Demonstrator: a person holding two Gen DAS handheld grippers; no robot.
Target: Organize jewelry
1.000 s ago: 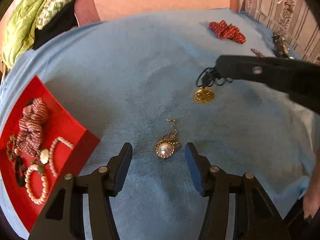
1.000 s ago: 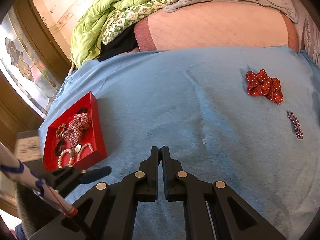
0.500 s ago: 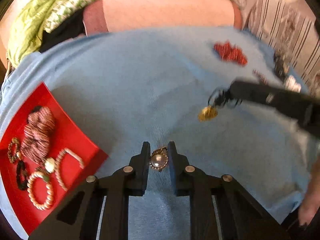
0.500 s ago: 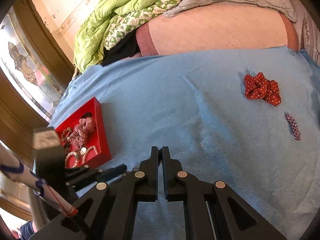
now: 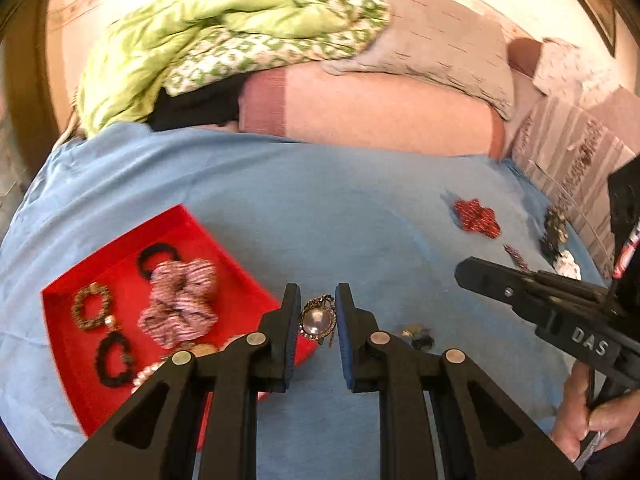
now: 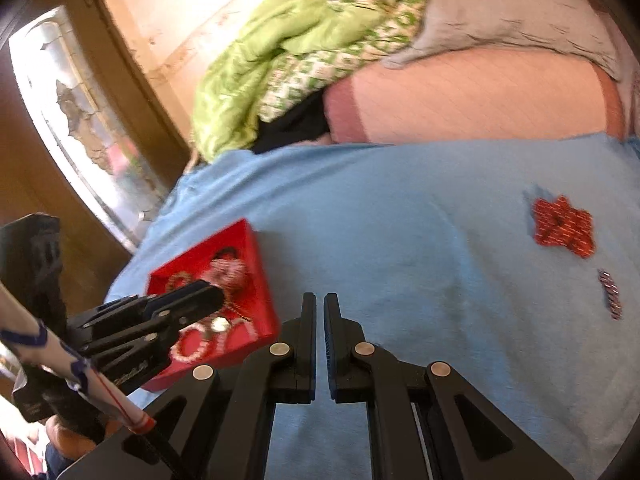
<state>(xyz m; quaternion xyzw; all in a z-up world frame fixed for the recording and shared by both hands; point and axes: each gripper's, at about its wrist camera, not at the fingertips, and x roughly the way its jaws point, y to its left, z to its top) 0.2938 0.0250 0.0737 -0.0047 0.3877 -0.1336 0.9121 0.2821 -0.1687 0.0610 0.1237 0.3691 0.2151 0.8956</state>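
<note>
Left wrist view: we see the left hand-held gripper closed down on a pearl pendant, its fingers pressing the gold rim from either side and the piece lifted off the blue blanket. The red tray lies to the left of the gripper, its near right corner almost under the left finger, already holding a striped scrunchie, a black hair tie and beaded bracelets. We judge the coming move a short carry leftward over the tray's right edge, and the left hand-held gripper is plainly the nearer one. A small dark-and-gold trinket rests on the blanket just right of the fingers. The right hand-held gripper reaches in from the right edge; farther back on the blanket lie a red bow and a thin beaded clip.

Right wrist view: we look along the right hand-held gripper, its fingers drawn almost together with only a thin slit between them and nothing held. The red tray sits toward the blanket's left edge, with the left hand-held gripper poised over it. The red bow and the beaded clip remain near the right edge, well apart from the tray.
</note>
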